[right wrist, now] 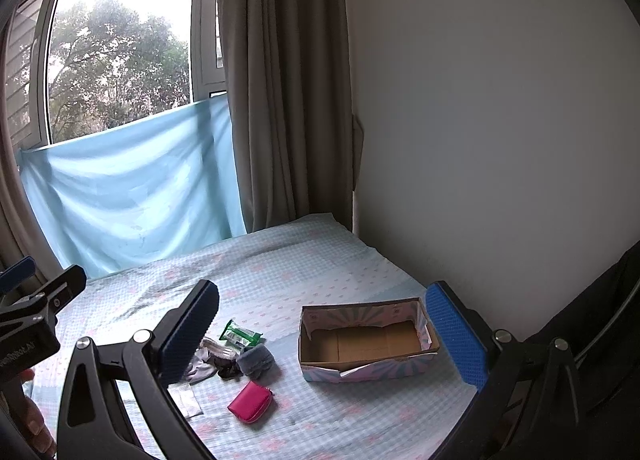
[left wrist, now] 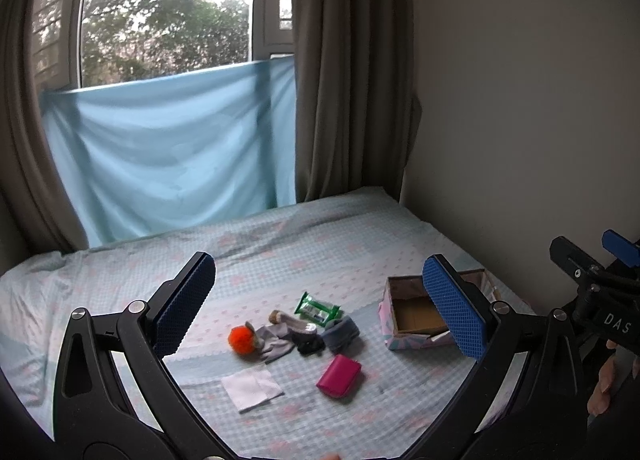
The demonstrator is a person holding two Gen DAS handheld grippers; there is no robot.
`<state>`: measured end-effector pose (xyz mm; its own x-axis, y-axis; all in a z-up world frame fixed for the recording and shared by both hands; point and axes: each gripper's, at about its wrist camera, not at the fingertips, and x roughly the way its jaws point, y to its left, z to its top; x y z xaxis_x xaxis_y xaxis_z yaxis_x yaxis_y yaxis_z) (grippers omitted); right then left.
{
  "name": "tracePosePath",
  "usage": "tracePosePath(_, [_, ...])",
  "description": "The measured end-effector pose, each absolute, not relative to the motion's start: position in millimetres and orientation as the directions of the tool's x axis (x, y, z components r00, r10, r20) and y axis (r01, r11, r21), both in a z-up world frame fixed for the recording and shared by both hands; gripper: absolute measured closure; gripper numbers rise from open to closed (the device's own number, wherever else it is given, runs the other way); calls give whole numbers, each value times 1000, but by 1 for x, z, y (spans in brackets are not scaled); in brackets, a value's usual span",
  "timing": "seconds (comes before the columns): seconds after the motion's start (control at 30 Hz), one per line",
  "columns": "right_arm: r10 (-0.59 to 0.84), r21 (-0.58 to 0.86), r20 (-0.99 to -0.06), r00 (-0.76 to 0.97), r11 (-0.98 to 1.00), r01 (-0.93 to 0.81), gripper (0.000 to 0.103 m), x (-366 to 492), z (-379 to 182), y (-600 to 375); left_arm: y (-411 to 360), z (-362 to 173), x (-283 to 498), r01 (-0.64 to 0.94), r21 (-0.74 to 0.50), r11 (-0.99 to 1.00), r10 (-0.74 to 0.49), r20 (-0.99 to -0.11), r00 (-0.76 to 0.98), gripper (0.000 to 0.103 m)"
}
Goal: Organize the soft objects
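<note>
From the right wrist view, the left finger of the right hand-held gripper (right wrist: 320,340) covers the orange pom-pom entirely and hides most of the grey socks (right wrist: 202,366) and the white tissue (right wrist: 188,400). From the left wrist view, a blue pad (left wrist: 454,308) blocks the right end of the cardboard box (left wrist: 404,320), so its far corner is unseen. The print on the green packet (left wrist: 316,308) is too small to read. The bed (left wrist: 280,252) is cut off at the bottom edge of both views.
</note>
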<state>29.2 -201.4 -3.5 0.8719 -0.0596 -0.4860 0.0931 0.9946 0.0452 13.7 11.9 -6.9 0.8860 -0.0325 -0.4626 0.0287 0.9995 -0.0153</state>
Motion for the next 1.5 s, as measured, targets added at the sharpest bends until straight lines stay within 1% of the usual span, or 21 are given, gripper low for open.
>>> tracePosePath(0.2, [-46,66,-523,851,993,94,0,39,-15,-184,48,-28,19,-11,-19,1000,-1,-535,845,0])
tracePosePath(0.37, [-42,82,-576,817,991,109,0,55,-36,-161,83,-56,33,-28,-26,999,7,-608,794,0])
tracePosePath(0.5, [-33,99,-616,787,988,119,0,69,-61,-142,114,-91,51,-43,-54,998,-4,-666,746,0])
tracePosePath(0.7, [-37,88,-661,750,988,126,0,96,-107,-115,143,-154,76,-55,-75,996,-16,-719,695,0])
tracePosePath(0.87, [-30,85,-708,706,988,127,0,118,-162,-95,158,-218,93,-73,-91,993,-22,-759,650,0])
tracePosePath(1.0, [-16,90,-755,655,988,129,0,135,-215,-81,167,-280,112,-102,-110,989,-28,-804,594,0])
tracePosePath(1.3, [-14,78,-854,519,985,155,0,168,-346,-57,168,-417,147,-179,-142,974,-36,-868,496,0])
tracePosePath(1.5, [-6,82,-896,444,981,179,0,183,-409,-50,164,-473,157,-213,-136,968,-20,-882,472,1])
